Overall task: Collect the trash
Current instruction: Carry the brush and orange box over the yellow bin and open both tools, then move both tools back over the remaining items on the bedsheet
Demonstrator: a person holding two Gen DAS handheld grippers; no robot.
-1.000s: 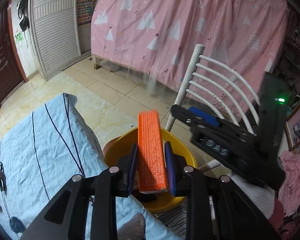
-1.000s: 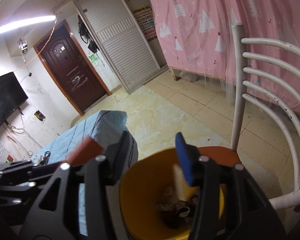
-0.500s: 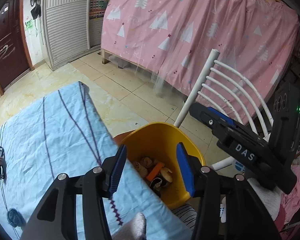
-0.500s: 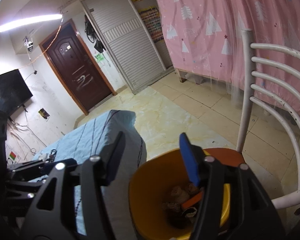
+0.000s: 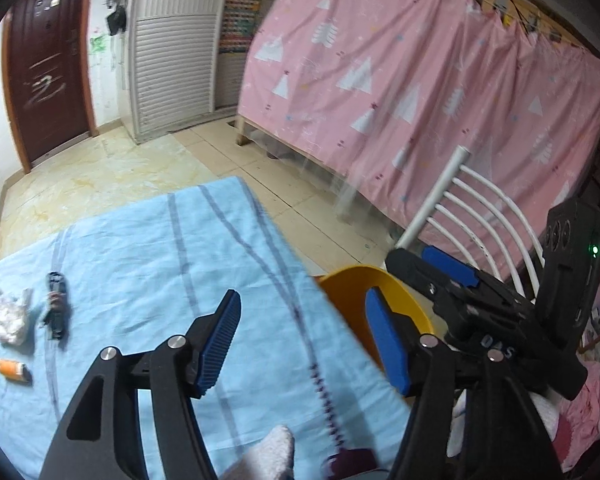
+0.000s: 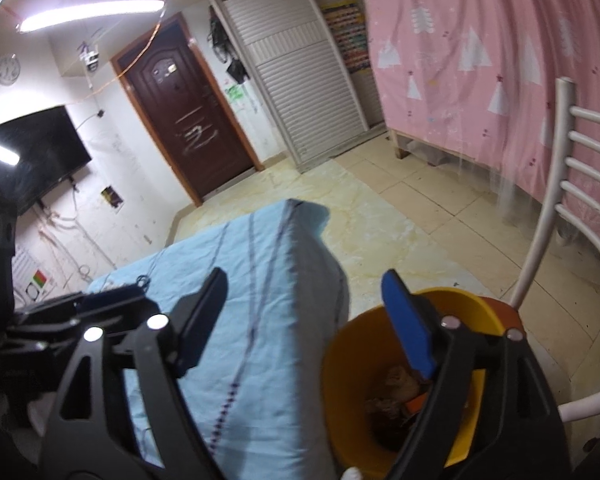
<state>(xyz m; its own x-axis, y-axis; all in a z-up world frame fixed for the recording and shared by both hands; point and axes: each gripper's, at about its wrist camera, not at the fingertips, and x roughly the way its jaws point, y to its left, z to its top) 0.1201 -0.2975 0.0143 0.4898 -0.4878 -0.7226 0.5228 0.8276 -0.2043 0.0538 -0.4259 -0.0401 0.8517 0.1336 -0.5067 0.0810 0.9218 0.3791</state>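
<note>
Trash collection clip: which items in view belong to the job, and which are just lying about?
Job:
yellow bin, trash already inside
white wad on the blue cloth
orange scrap
both tongs, empty, jaws opening: left, right

Lying about:
dark cord (unsure)
white chair
pink curtain
TV

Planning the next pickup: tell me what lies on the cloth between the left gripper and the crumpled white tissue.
In the left wrist view, a dark bundled cord lies between the left gripper, jaws opening and empty, and the crumpled white tissue; otherwise only bare blue cloth.
</note>
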